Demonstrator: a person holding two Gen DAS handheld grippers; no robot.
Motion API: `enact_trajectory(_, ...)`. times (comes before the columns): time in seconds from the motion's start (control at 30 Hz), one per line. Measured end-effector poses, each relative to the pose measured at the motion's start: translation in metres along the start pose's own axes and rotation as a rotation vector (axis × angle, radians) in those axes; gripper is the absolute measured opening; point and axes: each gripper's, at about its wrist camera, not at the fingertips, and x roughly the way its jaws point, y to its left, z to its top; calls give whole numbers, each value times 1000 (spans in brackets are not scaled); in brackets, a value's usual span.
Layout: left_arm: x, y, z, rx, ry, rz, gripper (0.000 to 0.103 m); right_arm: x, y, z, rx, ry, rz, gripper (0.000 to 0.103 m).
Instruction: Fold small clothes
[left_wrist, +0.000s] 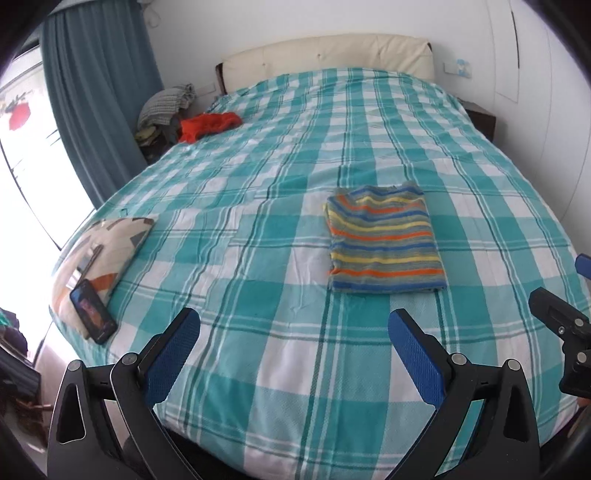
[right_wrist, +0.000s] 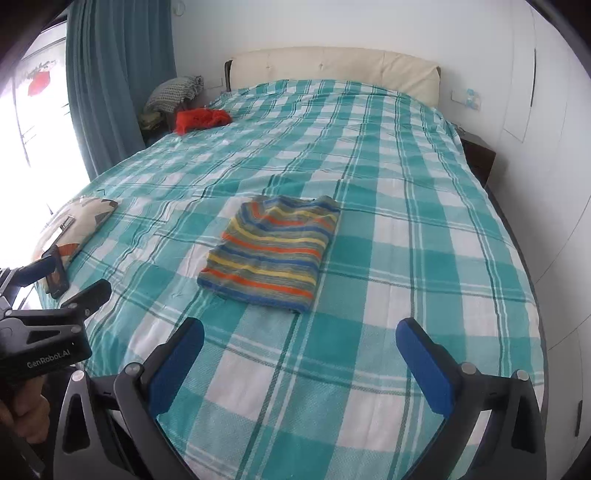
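A striped garment (left_wrist: 384, 242) in blue, orange and yellow lies folded into a flat rectangle on the teal checked bedspread (left_wrist: 280, 369). It also shows in the right wrist view (right_wrist: 273, 251). My left gripper (left_wrist: 295, 325) is open and empty, held above the bed's near edge, short of the garment. My right gripper (right_wrist: 301, 332) is open and empty too, just short of the garment. The left gripper shows at the left edge of the right wrist view (right_wrist: 62, 277). An orange-red garment (left_wrist: 208, 125) lies crumpled at the far left of the bed.
A patterned cushion (left_wrist: 107, 251) with a phone (left_wrist: 92, 310) leaning on it sits at the bed's left edge. A pile of clothes (left_wrist: 166, 103) stands beside the headboard (left_wrist: 328, 55). Teal curtains (left_wrist: 96, 92) hang at left. A dark nightstand (left_wrist: 480, 118) stands at right.
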Motion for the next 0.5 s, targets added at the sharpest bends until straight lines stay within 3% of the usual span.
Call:
enact_trajectory(0.33, -24, 8, -10, -23, 19, -39, 103, -29, 13, -9, -16, 6, -27, 102)
enact_trajectory(0.5, -29, 9, -11, -30, 13, -4, 103, -39, 21, -8, -47, 2, -37, 102)
